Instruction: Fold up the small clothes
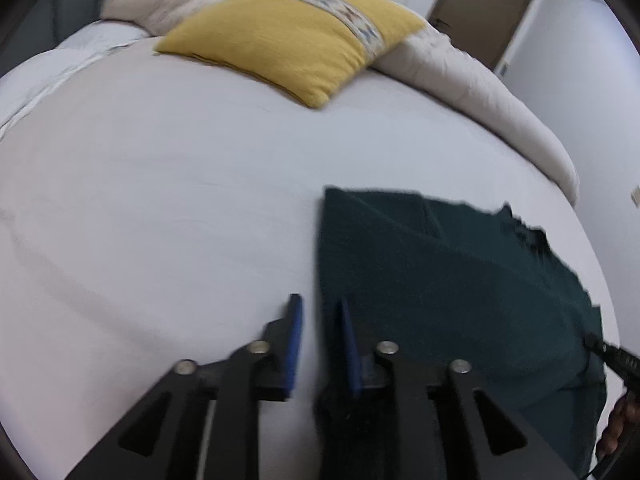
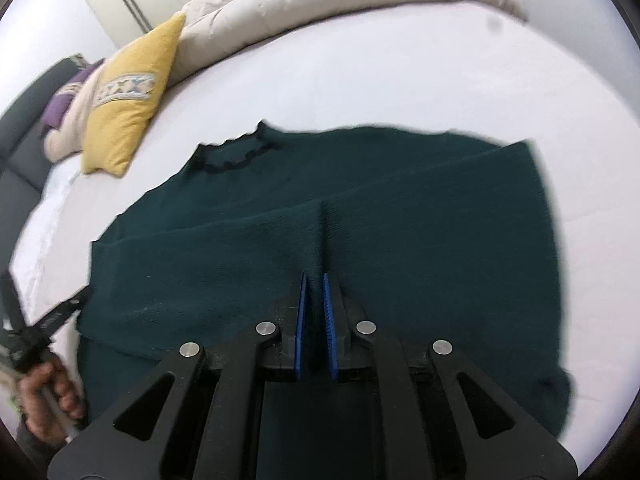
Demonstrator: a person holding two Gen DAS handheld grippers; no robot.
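A dark green knitted sweater (image 2: 360, 208) lies partly folded on the white bed sheet (image 2: 360, 72), its scalloped collar (image 2: 236, 156) at the far left. My right gripper (image 2: 315, 276) is shut on a raised pleat of the sweater's fabric. In the left wrist view the sweater (image 1: 440, 272) lies to the right. My left gripper (image 1: 320, 304) hovers at the sweater's left edge, its blue-padded jaws slightly apart with nothing between them. The left gripper also shows at the left edge of the right wrist view (image 2: 52, 312).
A yellow cushion (image 1: 288, 36) lies on the bed beyond the sweater, against a rolled beige duvet (image 1: 472, 76). A purple item (image 2: 64, 100) sits by the dark headboard. White wardrobes and a brown door (image 1: 484, 12) stand behind the bed.
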